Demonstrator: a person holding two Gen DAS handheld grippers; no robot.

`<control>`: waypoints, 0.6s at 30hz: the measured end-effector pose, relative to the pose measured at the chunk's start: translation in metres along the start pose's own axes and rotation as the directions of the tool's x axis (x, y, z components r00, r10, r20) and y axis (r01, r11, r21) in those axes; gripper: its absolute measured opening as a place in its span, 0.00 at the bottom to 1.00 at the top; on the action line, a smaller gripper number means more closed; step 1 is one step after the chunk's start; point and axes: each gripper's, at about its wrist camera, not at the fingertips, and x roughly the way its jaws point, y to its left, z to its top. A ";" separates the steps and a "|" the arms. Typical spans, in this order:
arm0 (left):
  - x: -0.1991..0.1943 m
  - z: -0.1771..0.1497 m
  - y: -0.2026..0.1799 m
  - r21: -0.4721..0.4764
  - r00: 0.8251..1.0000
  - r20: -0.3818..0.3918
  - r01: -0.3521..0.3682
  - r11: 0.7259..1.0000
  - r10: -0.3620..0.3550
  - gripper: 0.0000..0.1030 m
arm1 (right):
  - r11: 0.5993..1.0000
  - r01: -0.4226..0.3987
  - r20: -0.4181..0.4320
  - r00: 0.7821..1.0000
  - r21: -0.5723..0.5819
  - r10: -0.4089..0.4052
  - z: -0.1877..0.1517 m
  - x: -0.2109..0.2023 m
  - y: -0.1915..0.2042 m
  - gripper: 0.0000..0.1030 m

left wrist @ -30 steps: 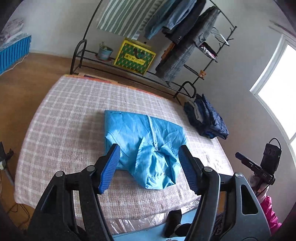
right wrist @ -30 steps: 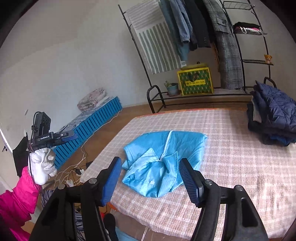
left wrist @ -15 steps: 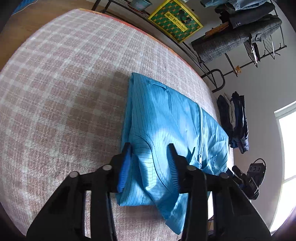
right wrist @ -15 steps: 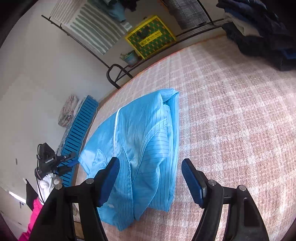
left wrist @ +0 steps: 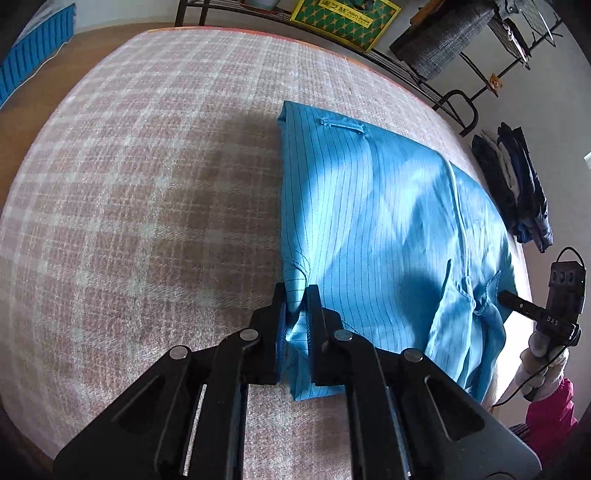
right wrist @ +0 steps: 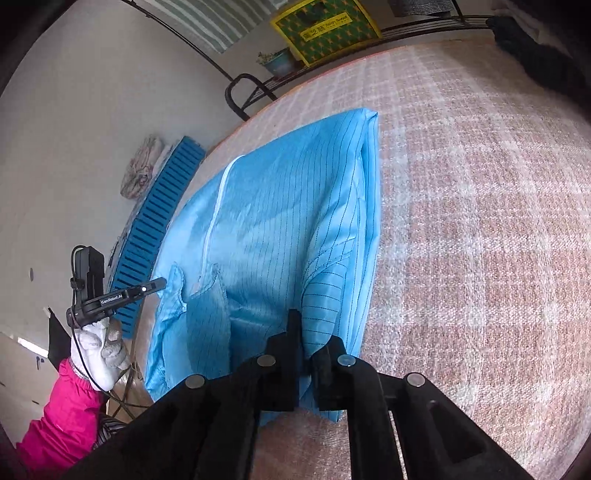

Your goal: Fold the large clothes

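Observation:
A light blue pinstriped jacket (left wrist: 388, 229) (right wrist: 280, 229) with a white zip lies partly folded on the pink plaid bed cover (left wrist: 147, 184). My left gripper (left wrist: 295, 293) is closing, its jaws pinching the jacket's near left edge. In the right wrist view my right gripper (right wrist: 312, 328) is closing too, with a fold of the jacket's near right edge between its pads. Each wrist view catches the other gripper's body at the picture's edge, held by a white-gloved hand (right wrist: 99, 350) with a pink sleeve (right wrist: 55, 417).
A pile of dark folded clothes (left wrist: 517, 192) lies on the bed's far right. Behind the bed stands a black clothes rack (left wrist: 454, 107) with a yellow-green box (left wrist: 343, 18) and a potted plant (right wrist: 277, 61). A blue slatted mat (right wrist: 159, 221) lies on the floor.
Both grippers came down from above the bed onto the jacket's near edge. Their jaws went from wide apart to pinched on the blue fabric, one at each side.

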 end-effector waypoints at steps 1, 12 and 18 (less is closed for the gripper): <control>-0.005 0.000 -0.001 0.006 1.000 0.012 -0.008 1.000 0.008 0.06 | 1.000 -0.015 -0.001 1.000 -0.003 0.015 0.003 -0.004 0.000 0.15; -0.052 0.009 -0.042 0.098 0.979 0.202 -0.039 0.994 0.019 0.06 | 0.975 -0.162 0.181 0.974 0.155 0.133 0.070 -0.022 -0.038 0.49; -0.006 0.014 -0.040 0.123 0.996 0.092 -0.030 0.992 0.019 0.06 | 0.947 -0.260 0.081 0.965 0.190 0.249 0.084 0.031 -0.042 0.34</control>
